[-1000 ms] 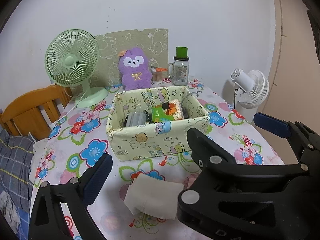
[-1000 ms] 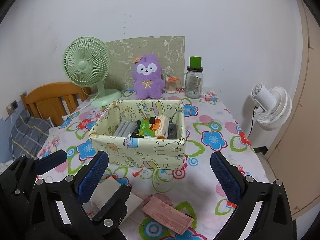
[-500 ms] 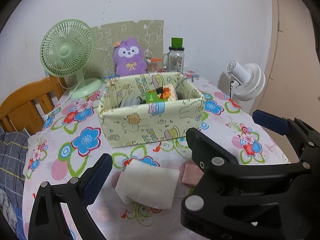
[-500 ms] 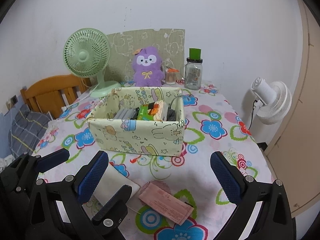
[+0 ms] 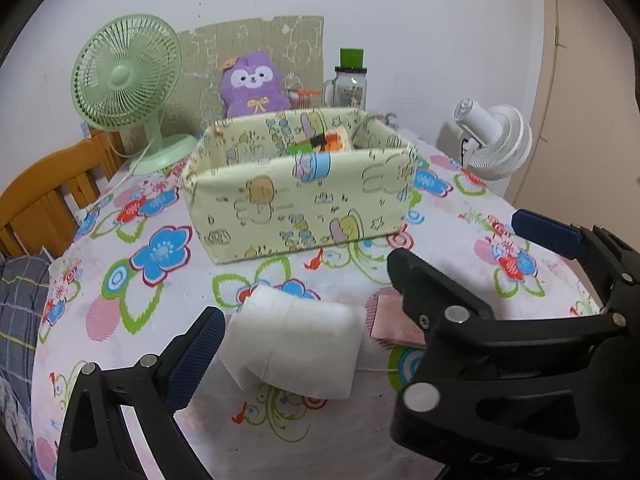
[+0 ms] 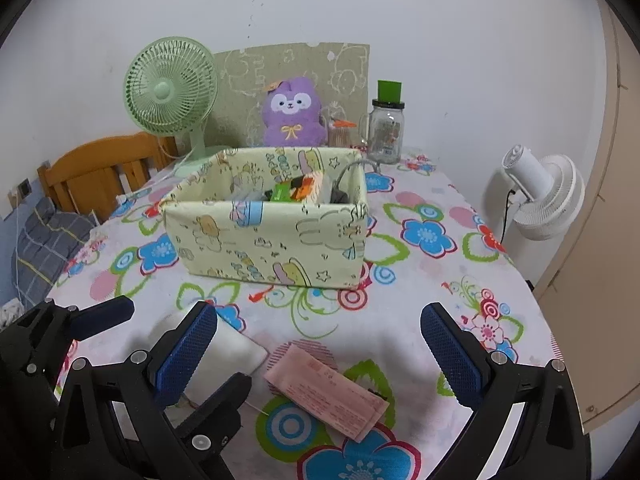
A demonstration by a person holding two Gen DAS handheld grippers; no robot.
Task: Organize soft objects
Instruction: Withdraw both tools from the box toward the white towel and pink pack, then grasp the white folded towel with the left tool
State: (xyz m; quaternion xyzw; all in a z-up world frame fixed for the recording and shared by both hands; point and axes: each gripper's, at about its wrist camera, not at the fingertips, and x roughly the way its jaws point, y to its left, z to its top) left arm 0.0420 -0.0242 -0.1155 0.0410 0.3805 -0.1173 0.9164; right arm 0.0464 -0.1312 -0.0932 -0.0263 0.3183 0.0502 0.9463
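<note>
behind both packets, fabric box (image 6: 272, 236)

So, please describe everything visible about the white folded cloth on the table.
The white folded cloth looks soft and thick, folded into a rough rectangle with rounded edges. It lies flat on the flowered tablecloth, in front of the fabric box, left of the pink packet. Nothing grips it.

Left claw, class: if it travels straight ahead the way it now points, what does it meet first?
Probably the folded white cloth, lying on the tablecloth between the open left claw fingers; the fabric box stands farther on.
</note>
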